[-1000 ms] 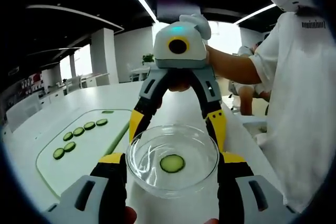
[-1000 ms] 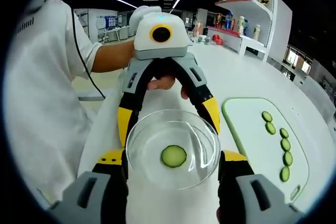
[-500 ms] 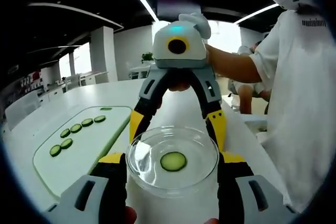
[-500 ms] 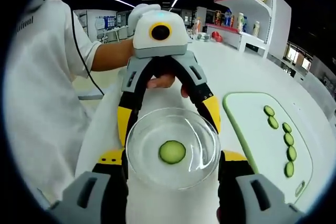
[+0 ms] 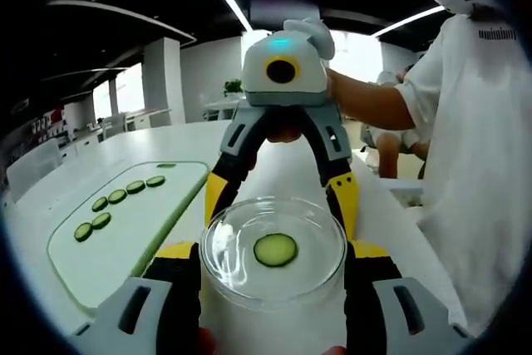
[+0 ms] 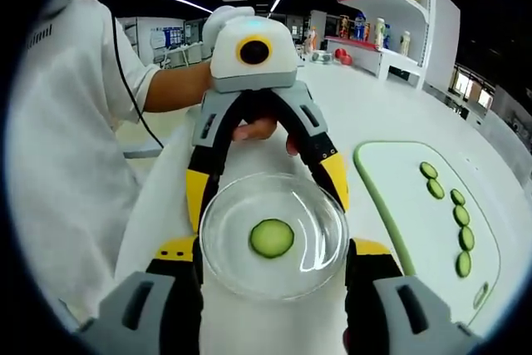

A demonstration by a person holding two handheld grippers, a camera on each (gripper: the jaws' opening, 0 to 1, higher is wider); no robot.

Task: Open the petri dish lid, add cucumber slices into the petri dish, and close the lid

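In the left gripper view, one clear petri dish (image 5: pixel 273 253) is sitting between the left tongs (image 5: pixel 273 268), whose yellow-tipped jaws are standing wide apart and pressing against the dish's two sides, gripping it. A single cucumber slice (image 5: pixel 275 249) is lying flat near the dish's middle. Opposite, the right tongs (image 5: pixel 283 193) are reaching in from the far side, their jaws spread and closing on the dish's far rim. To the left, a green-edged cutting board (image 5: pixel 116 234) is resting on the white desk (image 5: pixel 187 143), carrying five more cucumber slices (image 5: pixel 116 197) in a loose row.

In the right gripper view, the right tongs (image 6: pixel 273 268) are bracketing the same dish (image 6: pixel 273 239) from both sides, jaws spread to its width and touching its wall, with the one slice (image 6: pixel 272 238) inside. The left tongs (image 6: pixel 268 184) are facing in, gripping the far rim. On the board (image 6: pixel 416 205) to the right, five slices (image 6: pixel 457 214) are lying in a curved line.
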